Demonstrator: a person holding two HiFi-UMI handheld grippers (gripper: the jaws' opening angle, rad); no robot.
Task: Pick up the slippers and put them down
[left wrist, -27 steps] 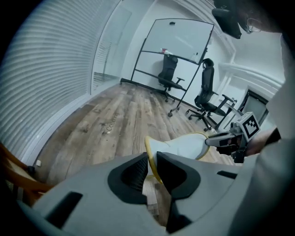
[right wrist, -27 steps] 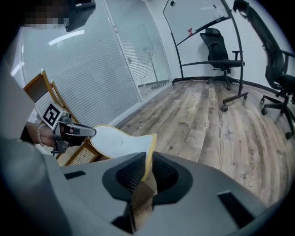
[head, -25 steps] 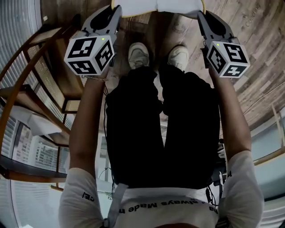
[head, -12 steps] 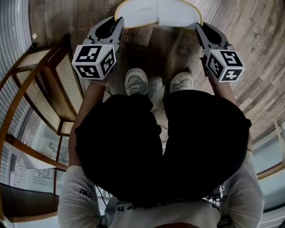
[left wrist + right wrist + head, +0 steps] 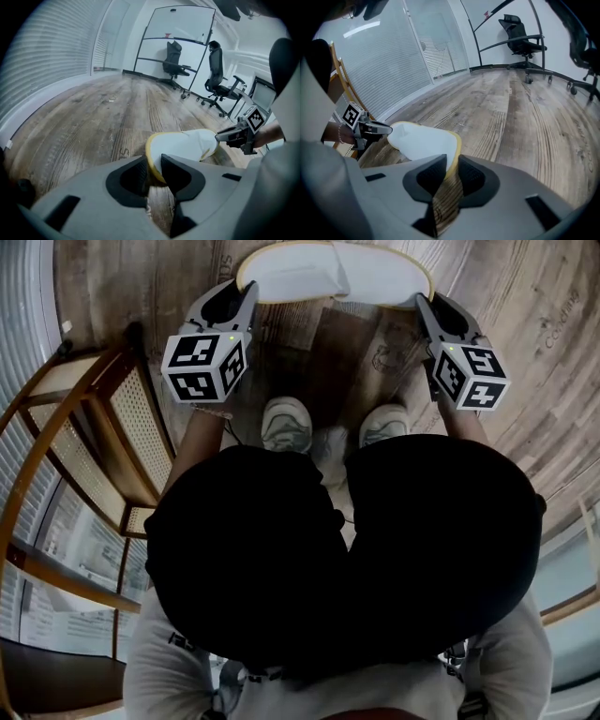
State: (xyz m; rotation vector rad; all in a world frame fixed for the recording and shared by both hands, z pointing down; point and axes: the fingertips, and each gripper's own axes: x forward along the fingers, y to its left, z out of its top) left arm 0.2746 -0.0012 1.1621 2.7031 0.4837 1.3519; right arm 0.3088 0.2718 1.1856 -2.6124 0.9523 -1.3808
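Slippers [image 5: 333,273] low over the wooden floor [image 5: 525,306], straight ahead of the shoes [image 5: 286,423], white with a yellow rim [image 5: 151,152], stretched crosswise from ahead of the left shoe to ahead of the right. Put-down step in hand, judging by that, and close to its end. Left claw [image 5: 153,165] narrow, ahead of the left shoe, closed on the rim at that end; just been easing apart a little, with the rim between the pads and seemingly pressed by both. Right claw [image 5: 452,165] likewise narrow, ahead of the right shoe, gripping the rim at the opposite end; also just been opening slightly, rim between the pads. Hard to say whether resting on the boards or hanging just above them; very close, going by both gripper views, with a dark shadow beneath on the side toward the shoes. Next, probably: settle the last bit until flat on the floor, then spread both claws wide enough to clear the rim, together rather than one first, to avoid dropping or dragging one end. After that, draw each claw back toward the shoes and up, without hooking the soft edge. Worth keeping away from the cane-panelled wooden frame [image 5: 103,427] off to the left of the shoes.
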